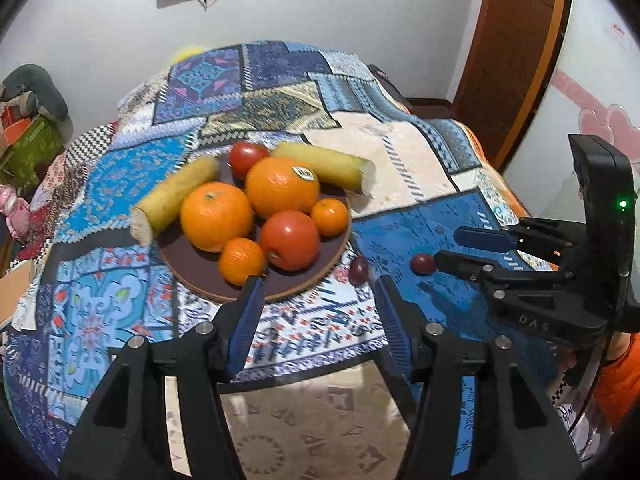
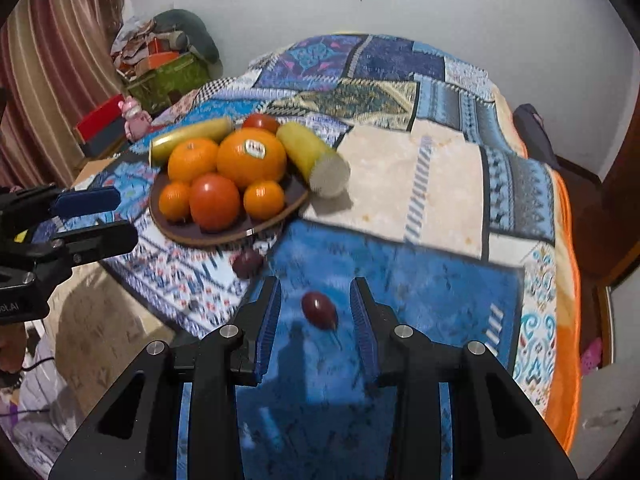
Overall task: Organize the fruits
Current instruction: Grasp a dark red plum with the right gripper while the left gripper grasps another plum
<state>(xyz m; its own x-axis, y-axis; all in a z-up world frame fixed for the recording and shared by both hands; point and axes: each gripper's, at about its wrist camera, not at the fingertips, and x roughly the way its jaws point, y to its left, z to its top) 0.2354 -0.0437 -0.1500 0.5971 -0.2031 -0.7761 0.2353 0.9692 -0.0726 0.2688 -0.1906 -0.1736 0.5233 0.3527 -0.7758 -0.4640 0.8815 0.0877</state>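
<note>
A brown plate (image 1: 200, 270) (image 2: 224, 236) on the patchwork cloth holds oranges (image 1: 282, 186) (image 2: 252, 158), tomatoes (image 1: 290, 240) (image 2: 214, 200) and two banana pieces (image 1: 326, 166) (image 2: 310, 160). Two dark red grapes lie on the cloth right of the plate: one (image 1: 359, 270) (image 2: 247, 263) by the rim, one (image 1: 423, 264) (image 2: 319, 309) farther right. My left gripper (image 1: 318, 292) is open and empty, in front of the plate. My right gripper (image 2: 316, 294) is open, its fingers either side of the farther grape; it shows in the left wrist view (image 1: 446, 247).
The patchwork cloth (image 2: 400, 160) covers a raised surface that drops off at the right and near edges. Boxes and clutter (image 2: 160, 68) stand at the far left by a curtain. A wooden door (image 1: 512, 40) is at the right.
</note>
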